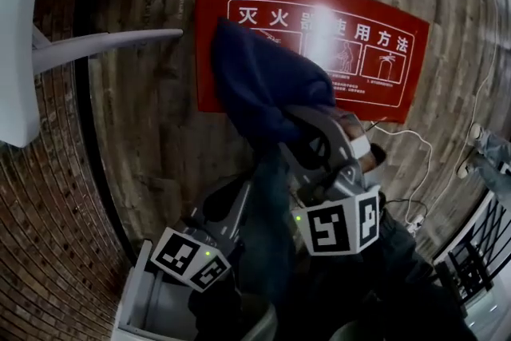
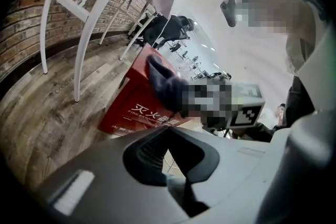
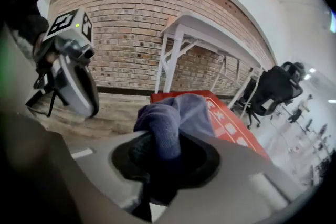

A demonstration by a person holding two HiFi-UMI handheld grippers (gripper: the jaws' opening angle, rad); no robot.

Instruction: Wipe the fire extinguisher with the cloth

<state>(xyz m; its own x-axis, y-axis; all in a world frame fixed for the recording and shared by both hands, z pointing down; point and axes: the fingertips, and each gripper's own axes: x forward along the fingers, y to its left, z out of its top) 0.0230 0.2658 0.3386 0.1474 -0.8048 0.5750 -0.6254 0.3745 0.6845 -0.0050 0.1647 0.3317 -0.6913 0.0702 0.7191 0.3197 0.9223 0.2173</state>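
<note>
1. Head view: the right gripper (image 1: 294,122) has its jaws clamped on the cloth (image 1: 259,84). The cloth bulges ahead of them over the left part of the red extinguisher box (image 1: 383,68), which lies on the floor. The left gripper (image 1: 235,200) hangs behind and to the left. The bunched cloth may snag on a box edge and drag loose.
2. Left gripper view: the left gripper's (image 2: 168,129) jaws are together and empty. The box (image 2: 131,107) lies ahead of them, with the cloth (image 2: 163,84) over it. Drifting forward, this gripper could cross the wiping path. Table legs (image 2: 84,44) stand ahead-left across bare floor.
3. Right gripper view: the cloth (image 3: 173,118) fills the jaws. Ahead and to the right, the box top (image 3: 231,123) is open for strokes. The left gripper (image 3: 73,76) is well apart on the left. The table (image 3: 205,29) beyond the far edge limits reach.
</note>
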